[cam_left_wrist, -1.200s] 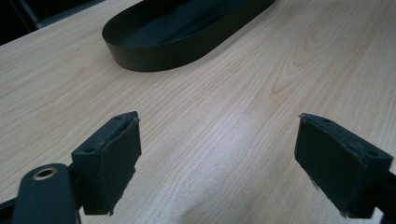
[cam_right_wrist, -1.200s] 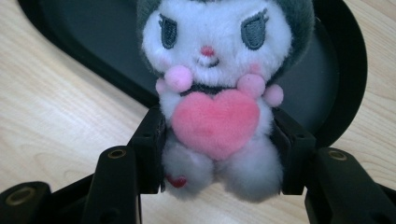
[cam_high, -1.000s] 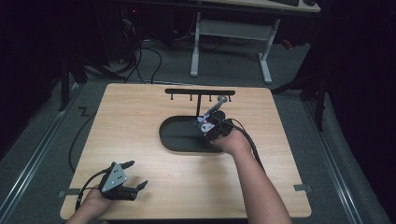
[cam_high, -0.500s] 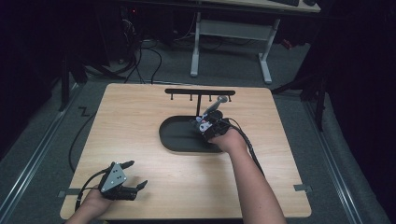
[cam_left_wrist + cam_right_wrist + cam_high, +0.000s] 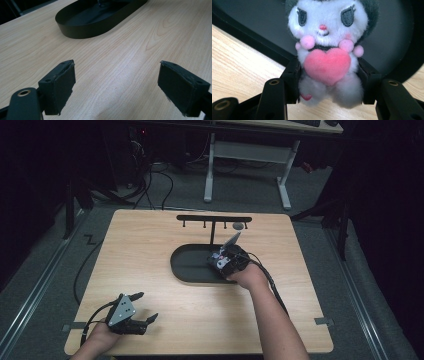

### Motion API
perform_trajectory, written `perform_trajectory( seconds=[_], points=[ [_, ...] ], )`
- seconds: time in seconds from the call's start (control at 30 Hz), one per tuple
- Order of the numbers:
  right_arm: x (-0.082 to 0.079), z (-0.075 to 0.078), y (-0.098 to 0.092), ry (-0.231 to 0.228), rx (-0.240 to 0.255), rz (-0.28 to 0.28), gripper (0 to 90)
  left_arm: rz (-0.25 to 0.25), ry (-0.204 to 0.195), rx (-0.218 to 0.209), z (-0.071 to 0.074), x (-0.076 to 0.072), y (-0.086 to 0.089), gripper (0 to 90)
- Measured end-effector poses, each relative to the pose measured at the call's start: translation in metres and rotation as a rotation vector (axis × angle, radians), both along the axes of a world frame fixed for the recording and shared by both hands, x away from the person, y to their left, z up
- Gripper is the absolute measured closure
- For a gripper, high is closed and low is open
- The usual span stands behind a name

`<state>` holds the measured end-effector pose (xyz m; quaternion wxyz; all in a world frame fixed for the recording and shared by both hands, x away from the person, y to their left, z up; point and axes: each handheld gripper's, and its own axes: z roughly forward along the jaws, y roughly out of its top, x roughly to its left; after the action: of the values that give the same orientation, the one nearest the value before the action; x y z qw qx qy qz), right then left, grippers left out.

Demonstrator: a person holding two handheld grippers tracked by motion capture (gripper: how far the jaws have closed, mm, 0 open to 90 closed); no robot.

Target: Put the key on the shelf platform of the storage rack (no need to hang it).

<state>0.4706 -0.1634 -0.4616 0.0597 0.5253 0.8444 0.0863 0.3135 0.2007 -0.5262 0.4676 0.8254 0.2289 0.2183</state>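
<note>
right gripper (image 5: 328, 82) clamped on plush toy (image 5: 328, 50), held over near edge of black tray (image 5: 249, 37). pickup looks done; setting it down remains. left gripper (image 5: 116, 85) wide open, empty, resting on table (image 5: 125, 50).

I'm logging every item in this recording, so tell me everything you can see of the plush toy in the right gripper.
The plush toy is a small, fluffy white figure with a dark hood, stitched grey eyes, a tiny pink nose and pink blush. It hugs a pink heart, with pink pompoms beside it and a small red heart on one foot. It faces the camera upright, pinched at the body between the fingers of the right gripper, over the near rim of the black oval tray on the wooden table.
</note>
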Motion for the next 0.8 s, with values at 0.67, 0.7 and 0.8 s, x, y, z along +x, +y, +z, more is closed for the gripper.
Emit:
perform_trajectory(
  seconds=[0.67, 0.7, 0.8],
  points=[
    [0.0, 0.009, 0.005, -0.084, 0.045, -0.005, 28.5, 0.002, -0.004, 0.008, 0.0, 0.0, 0.0, 15.5],
    [-0.003, 0.011, 0.003, -0.096, 0.038, 0.001, 28.4, 0.002, -0.004, 0.007, 0.0, 0.0, 0.0, 15.5],
    [-0.011, 0.019, -0.002, -0.126, 0.044, 0.02, 28.0, 0.004, -0.004, 0.008, 0.0, 0.0, -0.001, 15.5]
  ],
)
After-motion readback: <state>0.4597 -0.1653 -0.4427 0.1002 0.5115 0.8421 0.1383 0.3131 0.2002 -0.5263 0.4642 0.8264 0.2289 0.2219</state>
